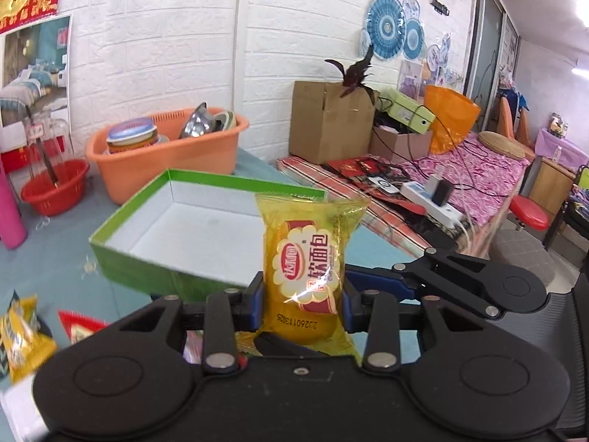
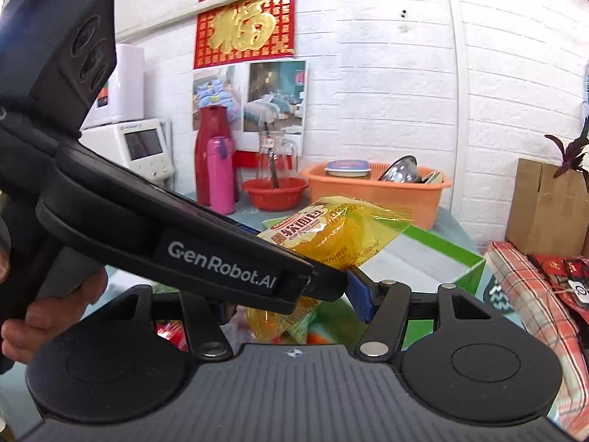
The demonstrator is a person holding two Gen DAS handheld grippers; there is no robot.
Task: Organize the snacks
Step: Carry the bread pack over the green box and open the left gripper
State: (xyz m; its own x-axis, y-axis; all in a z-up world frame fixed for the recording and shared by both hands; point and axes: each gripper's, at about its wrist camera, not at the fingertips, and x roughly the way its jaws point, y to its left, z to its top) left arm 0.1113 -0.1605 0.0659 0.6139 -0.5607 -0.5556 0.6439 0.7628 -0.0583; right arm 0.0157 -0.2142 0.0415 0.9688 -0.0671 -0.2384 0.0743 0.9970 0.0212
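The left tool [image 1: 302,302] clamps a yellow bread packet [image 1: 307,261] upright; beyond it lies the green box [image 1: 129,254]; the right tool [image 2: 294,305] gapes wide, empty.

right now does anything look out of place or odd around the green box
Nothing is spilled or damaged. The green box is empty, while loose snack packets lie on the table beside it. The left hand-held gripper holds a yellow bread packet upright.
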